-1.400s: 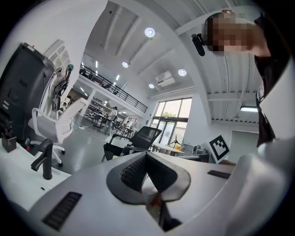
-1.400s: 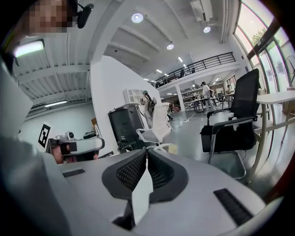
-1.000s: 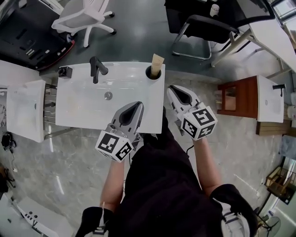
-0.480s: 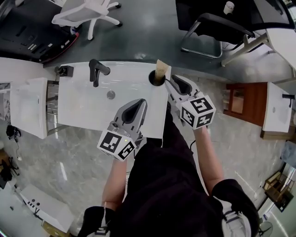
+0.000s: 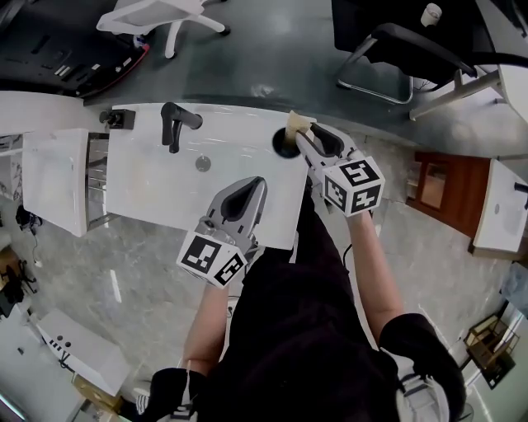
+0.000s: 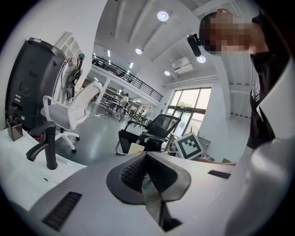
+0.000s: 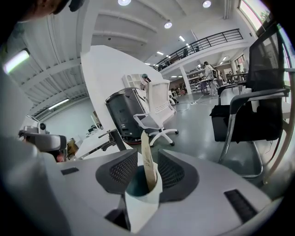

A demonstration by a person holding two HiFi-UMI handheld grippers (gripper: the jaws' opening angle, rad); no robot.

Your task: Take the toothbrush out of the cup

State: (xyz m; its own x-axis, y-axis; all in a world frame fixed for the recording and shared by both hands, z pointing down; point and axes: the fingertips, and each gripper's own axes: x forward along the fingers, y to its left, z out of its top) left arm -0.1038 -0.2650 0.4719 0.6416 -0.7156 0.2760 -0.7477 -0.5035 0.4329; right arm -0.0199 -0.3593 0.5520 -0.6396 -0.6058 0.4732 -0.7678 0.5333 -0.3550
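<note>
A white cup [image 5: 285, 149] with a dark inside stands at the far right corner of the white sink [image 5: 157, 194]. A toothbrush [image 5: 297, 125] in a beige paper sleeve stands upright in it. My right gripper [image 5: 304, 138] has reached the cup, and its jaws are opening. In the right gripper view the cup [image 7: 144, 203] and the toothbrush [image 7: 146, 159] sit between the two spread pads of the right gripper [image 7: 147, 155]. My left gripper [image 5: 256, 182] hovers over the sink's near edge, apart from the cup. Seen in its own view, the left gripper [image 6: 146, 155] has its pads together with nothing held.
A black faucet [image 5: 175, 124] stands at the sink's back, and a small black holder [image 5: 115, 118] sits at the back left. A second white basin [image 5: 51, 177] lies to the left. A black chair [image 5: 394, 51] and a white chair [image 5: 157, 11] stand beyond, with a wooden cabinet [image 5: 433, 185] at right.
My right gripper has moved forward from beside the sink's right edge up to the cup, and its jaws have spread around it. The left gripper has edged forward a little, still shut.
</note>
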